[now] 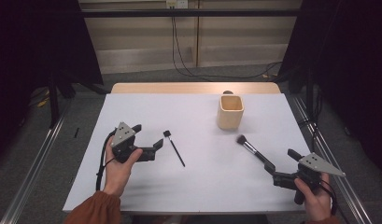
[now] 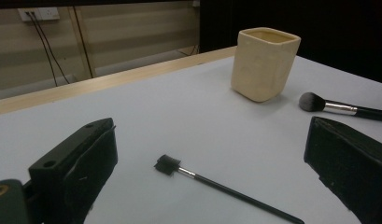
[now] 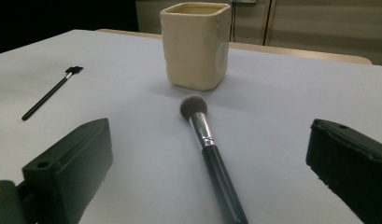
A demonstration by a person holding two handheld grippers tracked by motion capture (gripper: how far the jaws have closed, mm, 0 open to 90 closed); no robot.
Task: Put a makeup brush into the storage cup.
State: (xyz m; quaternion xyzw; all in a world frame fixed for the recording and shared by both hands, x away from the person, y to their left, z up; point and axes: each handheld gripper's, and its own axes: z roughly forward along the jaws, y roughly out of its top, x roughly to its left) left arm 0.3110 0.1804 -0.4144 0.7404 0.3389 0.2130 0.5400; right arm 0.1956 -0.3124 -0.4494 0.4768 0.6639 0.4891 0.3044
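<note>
Between the wide-open jaws of your right gripper (image 3: 207, 172) lies the handle of the big powder brush (image 3: 208, 149), so one squeeze could catch it. Its soft head points at the cream cup (image 3: 196, 44), which stands near and open at the top, maybe a home for brushes. Your left gripper (image 2: 207, 177) has wide, empty jaws too. The thin small brush (image 2: 216, 184) lies flat just ahead of them. Everything rests on the white table (image 1: 198, 186), with both brushes well apart.
</note>
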